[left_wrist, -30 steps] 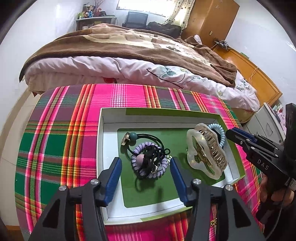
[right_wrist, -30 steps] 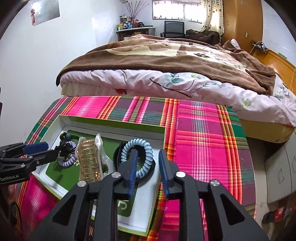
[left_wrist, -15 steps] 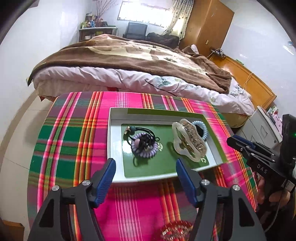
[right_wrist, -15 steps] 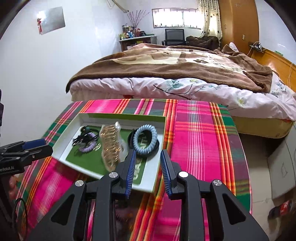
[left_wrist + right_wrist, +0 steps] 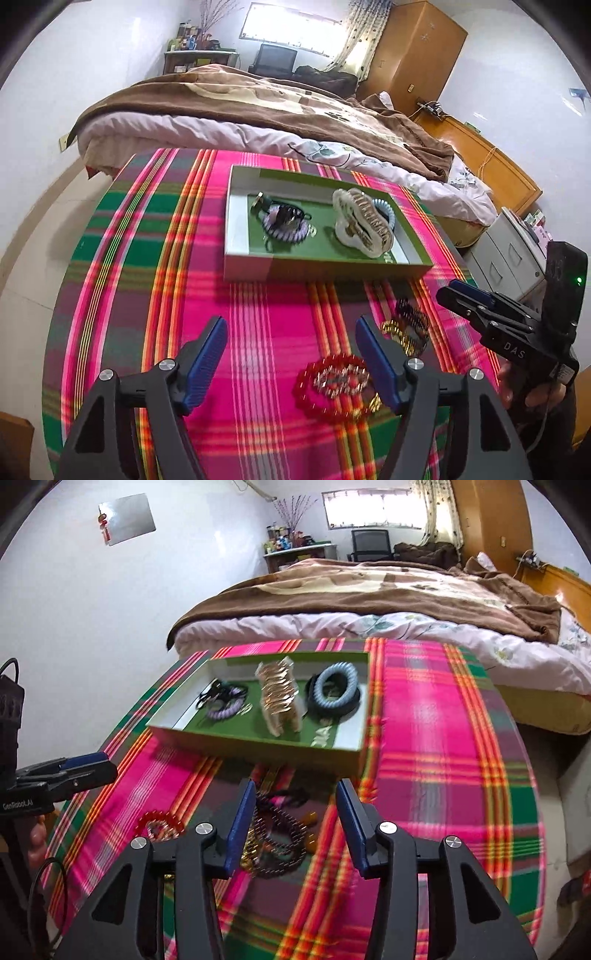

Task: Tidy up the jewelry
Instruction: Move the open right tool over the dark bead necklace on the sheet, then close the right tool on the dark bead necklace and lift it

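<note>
The tray [image 5: 246, 254] at the far side of the surface [image 5: 122, 280] already holds hair ties and a claw clip [image 5: 364, 225]. The red bracelet [image 5: 334, 384] and dark beads [image 5: 280, 840] lie near me, unsorted. My left hand-held gripper [image 5: 291, 363] is empty and open; my right hand-held gripper [image 5: 295, 827] is opening over the beads.

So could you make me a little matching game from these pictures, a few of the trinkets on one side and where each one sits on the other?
Things:
1. blue spiral hair tie
2. red beaded bracelet
3. clear and gold claw hair clip
4. purple spiral hair tie

Places:
A. on the plaid tablecloth, outside the box
B. left part of the green-lined box, tangled with black cords
C. right end of the box, lying on a black ring
D. middle of the box, between the two spiral ties

Pairs: 1-C, 2-A, 3-D, 4-B
</note>
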